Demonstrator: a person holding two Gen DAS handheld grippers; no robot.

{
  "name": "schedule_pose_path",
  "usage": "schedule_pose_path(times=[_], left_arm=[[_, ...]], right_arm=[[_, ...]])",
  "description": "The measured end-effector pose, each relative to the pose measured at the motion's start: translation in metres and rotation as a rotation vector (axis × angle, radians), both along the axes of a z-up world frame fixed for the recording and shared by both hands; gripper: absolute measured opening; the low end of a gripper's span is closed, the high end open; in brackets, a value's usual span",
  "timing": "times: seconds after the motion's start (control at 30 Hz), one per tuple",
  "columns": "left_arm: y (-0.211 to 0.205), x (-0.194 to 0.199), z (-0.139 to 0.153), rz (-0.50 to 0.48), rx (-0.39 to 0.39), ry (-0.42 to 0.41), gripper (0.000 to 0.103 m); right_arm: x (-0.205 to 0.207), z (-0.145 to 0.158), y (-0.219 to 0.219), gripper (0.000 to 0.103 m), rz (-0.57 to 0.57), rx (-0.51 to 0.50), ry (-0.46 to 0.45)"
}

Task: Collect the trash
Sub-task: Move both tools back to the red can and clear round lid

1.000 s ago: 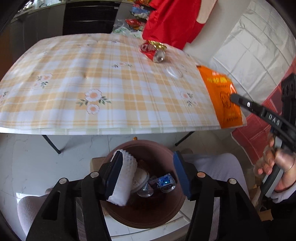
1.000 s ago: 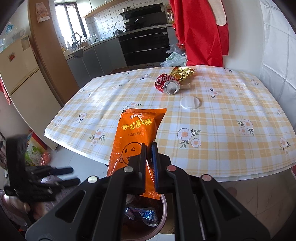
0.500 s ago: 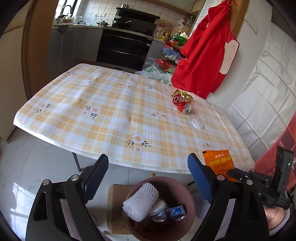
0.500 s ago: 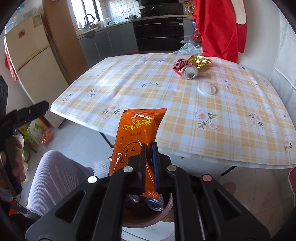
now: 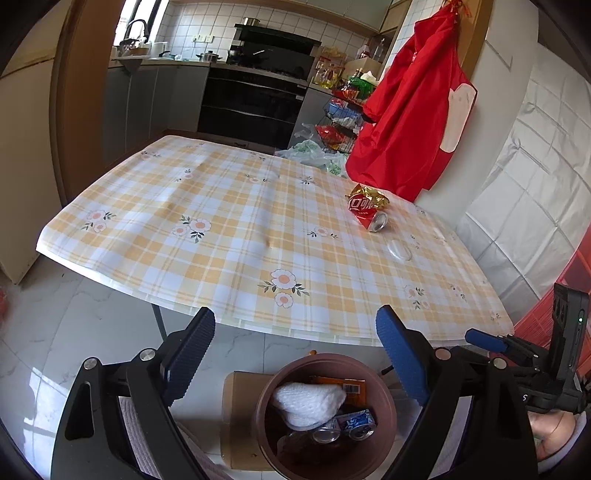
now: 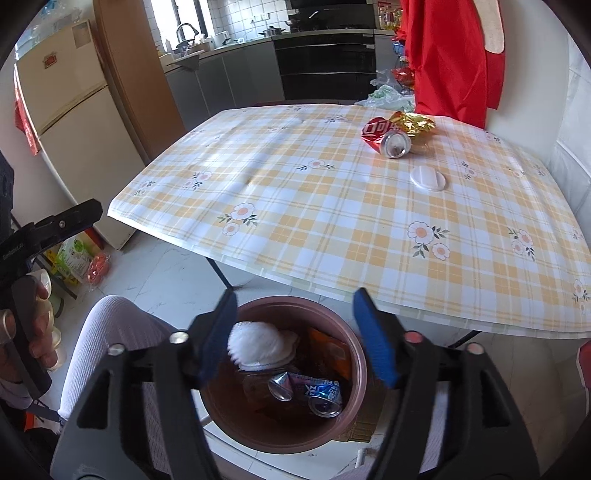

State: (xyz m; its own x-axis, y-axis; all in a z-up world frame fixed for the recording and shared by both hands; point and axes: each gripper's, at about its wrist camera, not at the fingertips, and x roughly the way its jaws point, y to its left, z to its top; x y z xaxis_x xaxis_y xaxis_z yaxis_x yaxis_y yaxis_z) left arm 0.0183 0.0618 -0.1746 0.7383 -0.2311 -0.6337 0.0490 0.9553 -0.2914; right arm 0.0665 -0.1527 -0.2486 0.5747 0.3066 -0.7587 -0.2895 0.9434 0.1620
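Brown bin [image 6: 354, 373] sits on the floor at 6 o'clock below the table [image 6: 332, 206]; white foam net [image 6: 258, 345], orange snack bag [image 6: 330, 352] and crushed cans [image 6: 321, 397] are contained. Red can [image 6: 386, 136], gold wrapper [image 6: 415, 123] and white lid [image 6: 427, 178] are left on the table at 1 o'clock. Left gripper [image 5: 295, 354] and right gripper [image 6: 295, 332] are both spread wide, nothing gripped.

Daylight floods in from the kitchen window [image 5: 138, 22] far ahead of my fingers — bright, soft shadows under the table [image 6: 332, 206]. Fisheye bends every edge; my right fingers [image 6: 218, 332] blur slightly — corners vignette black.
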Motion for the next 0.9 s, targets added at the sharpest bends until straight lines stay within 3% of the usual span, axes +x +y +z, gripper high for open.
schedule_pose_path(times=[0.17, 0.3, 0.9], left_arm=[[-0.001, 0.002, -0.005, -0.001, 0.003, 0.015, 0.087], [-0.005, 0.004, -0.006, -0.006, 0.020, 0.017, 0.087], [-0.019, 0.050, -0.021, -0.025, 0.097, 0.070, 0.087]], right_arm=[[0.003, 0.000, -0.006, 0.088, -0.035, -0.007, -0.010], [0.006, -0.001, -0.013, 0.092, -0.064, -0.010, -0.014], [0.053, -0.025, -0.069, 0.092, -0.196, -0.002, 0.021]])
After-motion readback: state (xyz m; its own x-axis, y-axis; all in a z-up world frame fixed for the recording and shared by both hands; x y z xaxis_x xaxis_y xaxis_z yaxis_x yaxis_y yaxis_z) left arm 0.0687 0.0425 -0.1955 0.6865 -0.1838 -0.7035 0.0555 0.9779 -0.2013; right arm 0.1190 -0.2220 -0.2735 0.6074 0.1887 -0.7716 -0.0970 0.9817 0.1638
